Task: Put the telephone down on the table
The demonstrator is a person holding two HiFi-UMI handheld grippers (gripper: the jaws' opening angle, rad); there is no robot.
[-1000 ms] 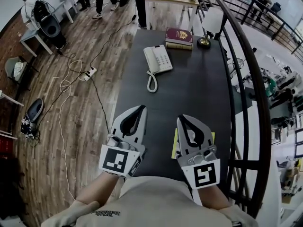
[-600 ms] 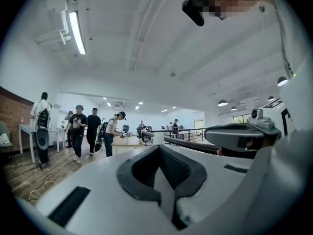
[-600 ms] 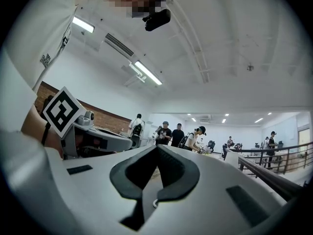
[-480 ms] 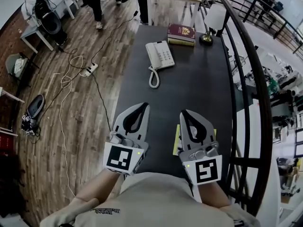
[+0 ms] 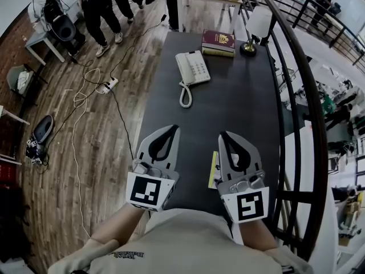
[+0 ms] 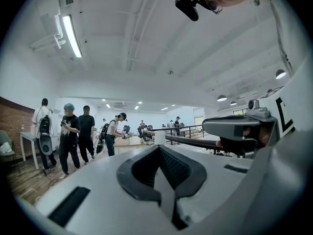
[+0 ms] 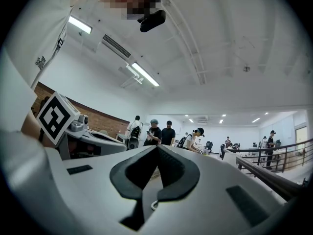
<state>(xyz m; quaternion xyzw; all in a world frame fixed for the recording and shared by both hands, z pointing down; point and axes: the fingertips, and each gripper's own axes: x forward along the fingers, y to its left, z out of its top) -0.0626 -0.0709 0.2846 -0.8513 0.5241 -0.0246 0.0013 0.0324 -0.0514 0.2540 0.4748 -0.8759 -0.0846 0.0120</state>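
Head view shows the telephone (image 5: 191,68) unmoved on the table (image 5: 239,113), far end; left gripper (image 5: 170,128) and right gripper (image 5: 223,135) hover at the near end, fingers (image 6: 88,180) pressed together, seemingly barely shifted since.

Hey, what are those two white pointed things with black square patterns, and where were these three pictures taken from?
No robot here: a person holds a two-jaw tool in each hand, the left hand-held gripper and the right hand-held gripper. The top-down picture comes from a camera on the person's head. The other two come from cameras riding on each gripper, looking along its jaws. On the dark table stand a white telephone, a red book and a lamp; a flat yellow thing lies by the right one. Both grippers are shut and hold nothing.
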